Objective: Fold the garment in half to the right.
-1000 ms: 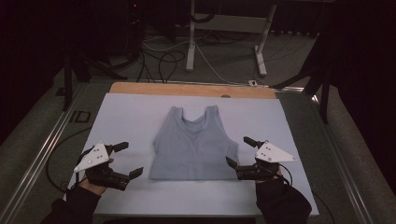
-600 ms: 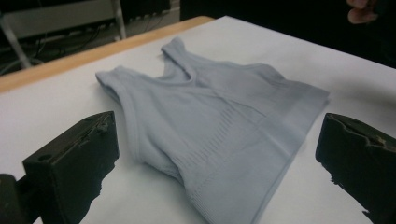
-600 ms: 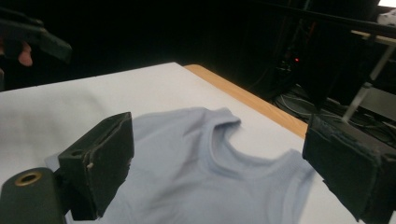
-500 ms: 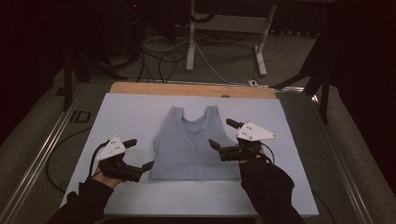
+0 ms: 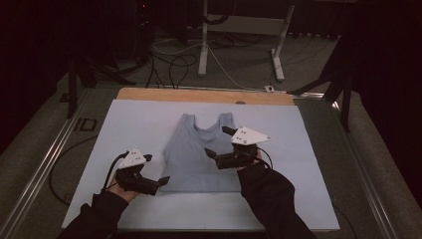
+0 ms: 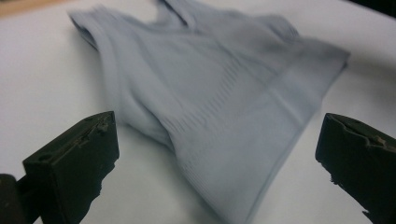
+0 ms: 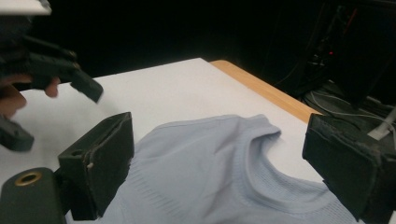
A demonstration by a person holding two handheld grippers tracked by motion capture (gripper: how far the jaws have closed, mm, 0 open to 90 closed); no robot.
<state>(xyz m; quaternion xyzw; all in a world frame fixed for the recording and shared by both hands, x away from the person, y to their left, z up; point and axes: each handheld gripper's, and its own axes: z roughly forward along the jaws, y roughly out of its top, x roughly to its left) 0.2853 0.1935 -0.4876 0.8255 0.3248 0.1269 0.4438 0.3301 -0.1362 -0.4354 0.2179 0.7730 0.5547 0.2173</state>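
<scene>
A pale blue-grey tank top (image 5: 194,154) lies flat on the white table top (image 5: 134,124), straps toward the far side. My left gripper (image 5: 156,169) is open at the top's near left hem corner, low over the table. In the left gripper view the tank top (image 6: 224,88) lies between and beyond the wide jaws of the left gripper (image 6: 218,128). My right gripper (image 5: 218,141) hovers open over the top's right side, below the armhole. The right gripper view has the neckline and strap of the tank top (image 7: 224,158) between the spread jaws of the right gripper (image 7: 219,126).
A wooden strip (image 5: 199,95) edges the table's far side. Metal rails (image 5: 45,164) run along both sides. Beyond the table stand white stand legs (image 5: 204,45) and floor cables (image 5: 169,64). The other hand's gripper (image 7: 51,70) shows at the upper left of the right gripper view.
The right gripper moved forward and left, from beside the top's right hem to over its right side. The left gripper moved right, up to the hem's left corner.
</scene>
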